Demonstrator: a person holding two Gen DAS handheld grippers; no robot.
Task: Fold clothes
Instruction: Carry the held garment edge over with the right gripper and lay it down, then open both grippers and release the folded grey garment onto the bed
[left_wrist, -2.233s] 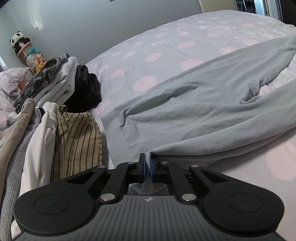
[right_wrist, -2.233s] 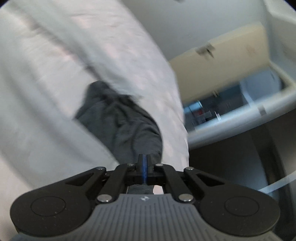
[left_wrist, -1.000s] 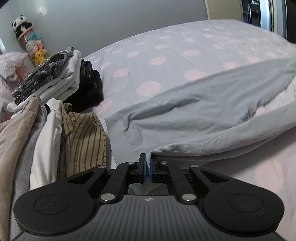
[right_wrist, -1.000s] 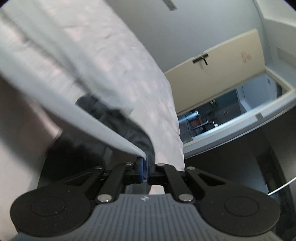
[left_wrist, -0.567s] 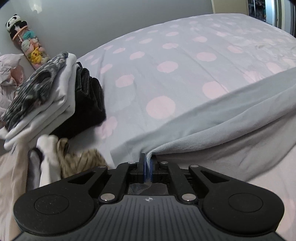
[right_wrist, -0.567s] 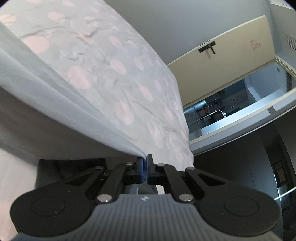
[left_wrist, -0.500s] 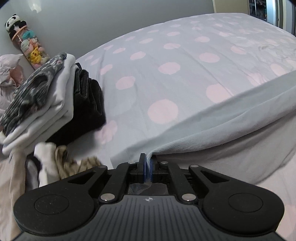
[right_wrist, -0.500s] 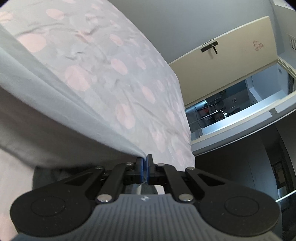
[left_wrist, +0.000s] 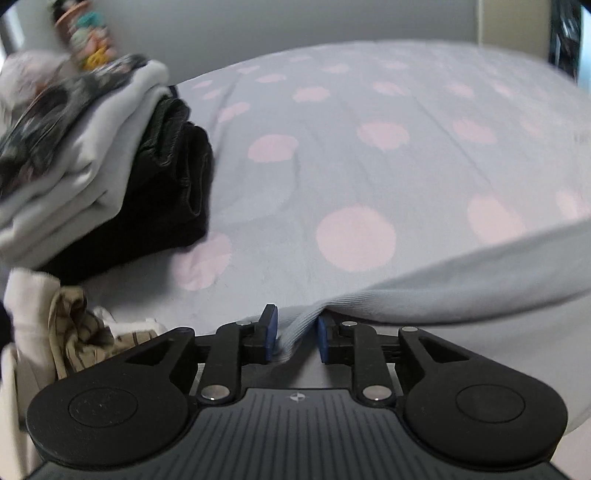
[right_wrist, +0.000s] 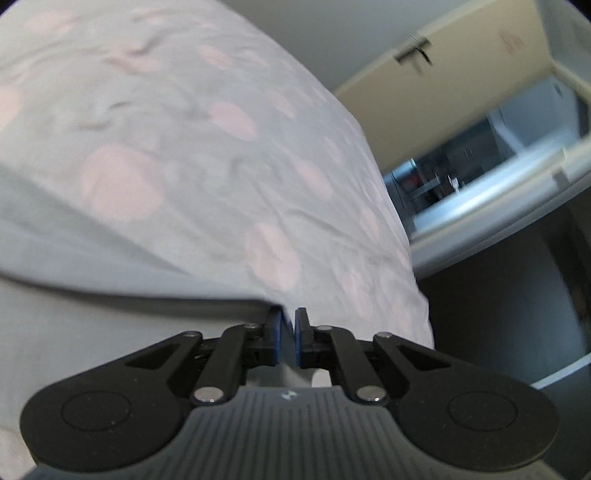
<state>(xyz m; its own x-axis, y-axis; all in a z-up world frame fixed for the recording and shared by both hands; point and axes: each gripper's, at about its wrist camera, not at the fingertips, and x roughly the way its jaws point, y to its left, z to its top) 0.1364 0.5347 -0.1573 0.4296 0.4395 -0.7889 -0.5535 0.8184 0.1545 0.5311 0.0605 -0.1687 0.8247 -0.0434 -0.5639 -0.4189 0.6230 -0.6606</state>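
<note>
Opening up, the left gripper (left_wrist: 293, 334) is seen with the edge of the pale blue garment (left_wrist: 461, 295) loose between its blue pads (left_wrist: 269, 330). The right gripper (right_wrist: 288, 338) is opening too; a small gap is seen, with the cloth's corner at its left pad. The garment is laid on the dotted bedspread (left_wrist: 369, 147). Farther off, a folded clothes pile (left_wrist: 92, 166) is stacked.

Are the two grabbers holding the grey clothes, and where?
The left gripper is opening; the grey garment's ribbed edge lies loose between its pads. The right gripper, also opening, has the garment's corner at its left pad.
</note>
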